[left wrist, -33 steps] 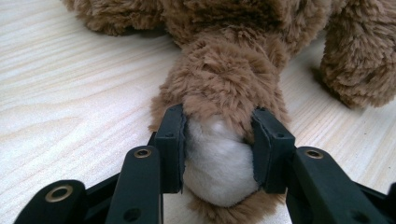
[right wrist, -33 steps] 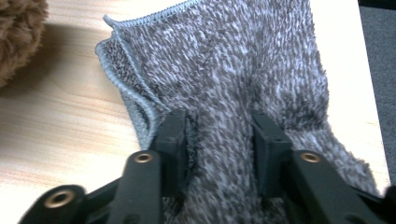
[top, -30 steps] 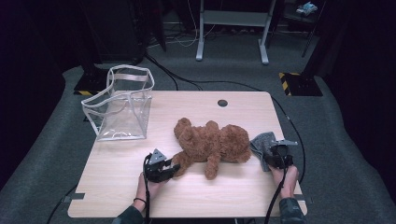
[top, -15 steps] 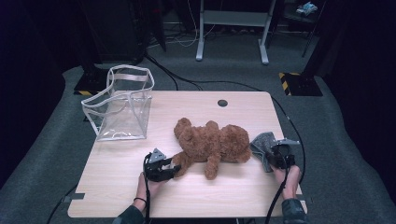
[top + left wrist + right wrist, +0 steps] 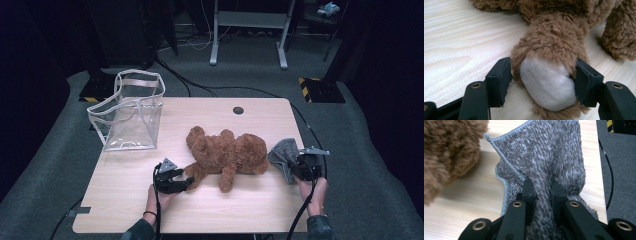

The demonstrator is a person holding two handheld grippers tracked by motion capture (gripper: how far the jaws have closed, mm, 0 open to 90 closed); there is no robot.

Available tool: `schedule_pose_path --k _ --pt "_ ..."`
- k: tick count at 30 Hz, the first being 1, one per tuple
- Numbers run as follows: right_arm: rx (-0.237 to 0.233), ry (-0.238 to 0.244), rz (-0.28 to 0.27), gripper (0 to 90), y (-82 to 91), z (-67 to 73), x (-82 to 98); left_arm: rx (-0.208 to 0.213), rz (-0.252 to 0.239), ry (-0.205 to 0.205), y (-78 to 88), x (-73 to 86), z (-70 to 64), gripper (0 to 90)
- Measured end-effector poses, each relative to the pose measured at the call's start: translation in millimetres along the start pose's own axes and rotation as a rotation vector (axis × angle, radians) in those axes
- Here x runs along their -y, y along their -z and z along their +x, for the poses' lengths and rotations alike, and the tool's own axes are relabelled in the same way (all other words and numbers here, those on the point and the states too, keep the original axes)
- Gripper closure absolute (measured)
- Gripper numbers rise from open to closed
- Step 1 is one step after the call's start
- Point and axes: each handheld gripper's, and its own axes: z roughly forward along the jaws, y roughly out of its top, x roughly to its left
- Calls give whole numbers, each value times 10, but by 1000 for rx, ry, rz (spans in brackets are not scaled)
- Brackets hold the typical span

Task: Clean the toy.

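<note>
A brown teddy bear [image 5: 230, 152] lies on the wooden table [image 5: 125, 200]. Its white-soled paw [image 5: 547, 82] sits between the jaws of my left gripper [image 5: 185, 181]. Those jaws have just been opening; one pad stands a sliver off the fur, the other only brushes it. At the bear's right end, my right gripper [image 5: 295, 167] is shut on a grey knitted cloth [image 5: 282, 155]. In the right gripper view the cloth [image 5: 549, 152] is bunched between the pads and fans out beyond them, held a little above the table beside the bear [image 5: 449, 152].
A clear plastic bag [image 5: 132, 112] with white trim stands open at the table's far left. A small dark round hole [image 5: 238, 110] marks the far edge. Cables trail from both grippers off the near side and the right side.
The right gripper has risen slightly with the grey cloth in it. The left hand has stayed by the bear's paw.
</note>
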Motion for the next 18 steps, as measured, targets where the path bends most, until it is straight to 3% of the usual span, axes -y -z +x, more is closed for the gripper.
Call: schedule_pose_path --k 18 --pt "-26 71 -73 790 367 174 -380 1 7 13 -5 -3 12 333"
